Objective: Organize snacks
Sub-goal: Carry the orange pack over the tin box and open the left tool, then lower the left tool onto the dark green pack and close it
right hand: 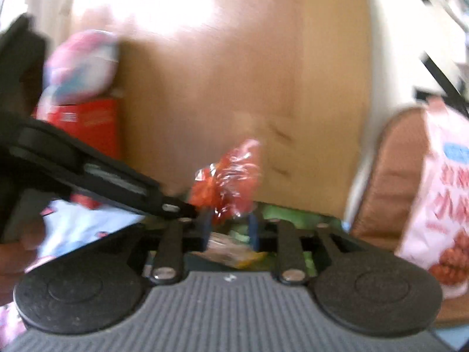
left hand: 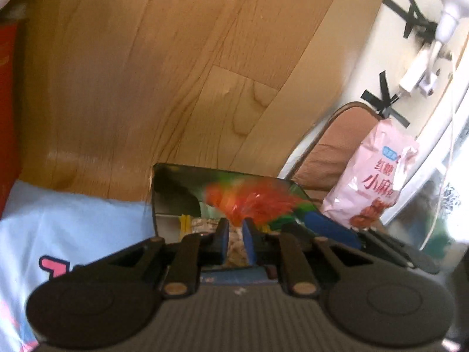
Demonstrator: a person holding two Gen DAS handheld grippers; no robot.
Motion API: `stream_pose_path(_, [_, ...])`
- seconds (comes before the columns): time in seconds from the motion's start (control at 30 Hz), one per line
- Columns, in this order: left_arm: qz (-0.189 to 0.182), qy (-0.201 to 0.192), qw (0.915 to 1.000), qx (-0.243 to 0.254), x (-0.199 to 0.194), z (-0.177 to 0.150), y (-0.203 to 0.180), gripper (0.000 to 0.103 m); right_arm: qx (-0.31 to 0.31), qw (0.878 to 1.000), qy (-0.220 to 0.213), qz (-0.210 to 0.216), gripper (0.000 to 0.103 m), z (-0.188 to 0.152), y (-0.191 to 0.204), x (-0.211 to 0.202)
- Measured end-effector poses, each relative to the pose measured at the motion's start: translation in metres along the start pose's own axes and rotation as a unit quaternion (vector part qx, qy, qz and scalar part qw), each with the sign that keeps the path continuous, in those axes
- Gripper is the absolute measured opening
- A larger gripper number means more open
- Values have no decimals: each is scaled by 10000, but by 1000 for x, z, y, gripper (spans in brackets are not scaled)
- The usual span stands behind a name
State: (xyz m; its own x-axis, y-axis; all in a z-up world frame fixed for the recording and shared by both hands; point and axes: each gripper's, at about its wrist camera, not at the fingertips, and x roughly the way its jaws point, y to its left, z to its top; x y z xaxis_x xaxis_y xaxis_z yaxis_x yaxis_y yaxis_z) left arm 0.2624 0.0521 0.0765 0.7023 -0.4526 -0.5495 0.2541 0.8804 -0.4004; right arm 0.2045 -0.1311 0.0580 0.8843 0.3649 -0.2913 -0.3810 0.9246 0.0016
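The red crinkly snack wrapper (left hand: 252, 202) is raised in the air above a dark box (left hand: 176, 193) filled with other snacks, in front of the wooden floor (left hand: 146, 73). The left hand-held gripper (left hand: 235, 228) has its blue pads almost pressed together and pinches the lower end of this wrapper. In the right wrist view the same wrapper (right hand: 228, 182) stands just above the right hand-held gripper (right hand: 230, 228), whose pads are spread apart, one on each side of the wrapper's lower end; I cannot tell if they touch it. The left gripper's black arm (right hand: 102, 176) reaches to the wrapper from the left. A pink snack bag (left hand: 372, 179) leans against a brown cushion (left hand: 340, 146) to the right of the box. A red carton (right hand: 88, 123) stands at the left, and a light blue cloth (left hand: 58, 220) lies beside the box.
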Motion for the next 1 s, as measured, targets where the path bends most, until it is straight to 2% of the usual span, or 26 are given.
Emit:
stream_pose_path(0.07, [10, -10, 10000, 7, -8, -9, 4, 12, 264, 9996, -5, 105, 38, -8, -9, -11])
stream_pose_path(0.2, [-49, -76, 9999, -118, -38, -29, 9, 15, 500, 9987, 97, 64, 38, -26, -20, -38])
stream_pose_path(0.33, [-168, -60, 9997, -185, -75, -57, 10, 15, 1058, 9930, 357, 394, 38, -52, -24, -74])
stream_pose_path(0.43, [-233, 244, 9993, -139, -95, -88, 5, 16, 1358, 9843, 756, 842, 38, -76, -18, -96])
stream_pose_path(0.57, [-89, 705, 9975, 26, -112, -135, -2, 16, 1453, 9750, 1168, 1211, 39, -103, -3, -129])
stream_pose_path(0.7, [-124, 908, 9958, -68, -131, -168, -4, 24, 1175, 9735, 1323, 1448, 43, -118, 20, -153])
stream_pose_path(0.8, [-225, 1113, 9933, -195, -136, -186, -7, 25, 825, 9735, 1360, 1645, 47, -126, 41, -165])
stream_pose_path(0.83, [-258, 1195, 9922, -234, -137, -193, -9, 26, 646, 9752, 1337, 1644, 51, -129, 48, -169])
stream_pose_path(1.0, [-506, 1178, 9907, -445, -150, -210, -19, 35, -509, 9806, 1158, 1499, 58, -139, 90, -180])
